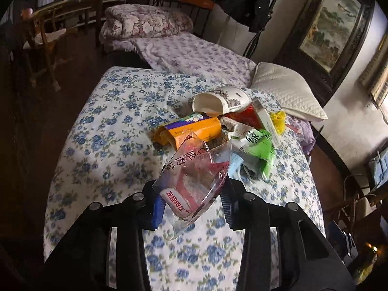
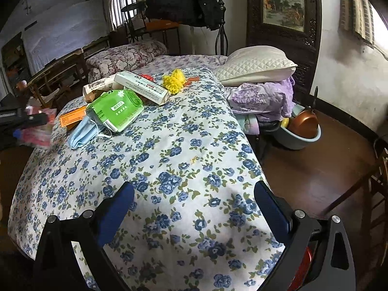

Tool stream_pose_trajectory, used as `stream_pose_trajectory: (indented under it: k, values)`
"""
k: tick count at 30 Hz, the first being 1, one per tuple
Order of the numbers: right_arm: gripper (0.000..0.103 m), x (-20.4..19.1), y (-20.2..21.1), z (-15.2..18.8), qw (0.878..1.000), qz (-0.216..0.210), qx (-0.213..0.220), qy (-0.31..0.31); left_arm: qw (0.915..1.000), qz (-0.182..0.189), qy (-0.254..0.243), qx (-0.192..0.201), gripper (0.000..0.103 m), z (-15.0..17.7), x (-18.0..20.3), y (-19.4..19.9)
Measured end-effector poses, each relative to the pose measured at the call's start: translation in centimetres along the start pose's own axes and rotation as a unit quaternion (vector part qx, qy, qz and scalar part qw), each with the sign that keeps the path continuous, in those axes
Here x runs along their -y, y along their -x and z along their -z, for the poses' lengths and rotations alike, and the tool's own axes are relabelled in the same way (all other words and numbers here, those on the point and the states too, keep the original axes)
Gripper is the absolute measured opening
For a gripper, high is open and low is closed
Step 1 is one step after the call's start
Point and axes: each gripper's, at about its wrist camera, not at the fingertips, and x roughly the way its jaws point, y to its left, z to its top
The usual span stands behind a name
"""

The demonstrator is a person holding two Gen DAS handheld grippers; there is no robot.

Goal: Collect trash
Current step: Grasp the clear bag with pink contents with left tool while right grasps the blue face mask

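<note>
My left gripper (image 1: 191, 203) is shut on a clear plastic wrapper (image 1: 194, 177) with red print, held just above the blue-flowered bedspread (image 1: 109, 121). Beyond it lies a trash pile: an orange box (image 1: 191, 131), a tipped paper cup (image 1: 220, 100), a green packet (image 1: 257, 148), a blue face mask (image 1: 236, 167), a long white box (image 1: 266, 121) and a yellow pompom (image 1: 278, 118). In the right wrist view my right gripper (image 2: 194, 189) is open over bare bedspread (image 2: 181, 145). The green packet (image 2: 116, 109) and mask (image 2: 84, 131) lie far to its upper left.
A white quilted pillow (image 2: 254, 63) and folded lilac clothes (image 2: 262, 97) sit at the bed's right end. A basin with a copper pot (image 2: 303, 126) stands on the floor beside the bed. A wooden chair (image 1: 48, 36) and a rolled floral quilt (image 1: 145, 21) are farther back.
</note>
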Motion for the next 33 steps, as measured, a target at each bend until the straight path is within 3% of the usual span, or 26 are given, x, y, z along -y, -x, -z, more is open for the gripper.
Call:
stream_pose_trajectory:
  k: [6, 11, 15, 21, 28, 31, 33]
  values:
    - [0.097, 0.0, 0.1, 0.2, 1.0, 0.008, -0.002, 0.004, 0.9996, 0.025, 0.005, 0.011, 0.039, 0.6, -0.7, 2.4]
    - [0.097, -2.1, -0.5, 0.5, 0.998, -0.052, -0.03, 0.022, 0.9991, 0.026, 0.03, -0.016, 0.039, 1.1, -2.7, 1.2]
    - [0.097, -5.4, -0.9, 0.0, 0.995, -0.073, -0.039, 0.049, 0.9977, 0.033, 0.054, -0.025, 0.039, 0.9, -4.0, 0.4]
    - [0.097, -11.3, -2.6, -2.6, 0.991, -0.099, -0.054, 0.072, 0.9991, 0.012, 0.041, 0.001, 0.039, 0.6, -4.7, 1.4]
    - [0.097, -16.0, -5.8, -6.0, 0.989, -0.117, -0.083, 0.029, 0.9955, -0.014, 0.094, 0.002, 0.039, 0.1, -7.4, 1.3]
    - [0.082, -18.0, -7.3, -6.5, 0.988, -0.117, -0.1, 0.031, 0.9936, -0.055, 0.098, 0.014, 0.039, -0.2, -8.1, 1.3]
    - [0.082, -18.7, -8.1, -6.6, 0.987, -0.116, -0.109, 0.027, 0.9925, -0.068, 0.099, 0.023, 0.039, -0.3, -8.4, 1.5]
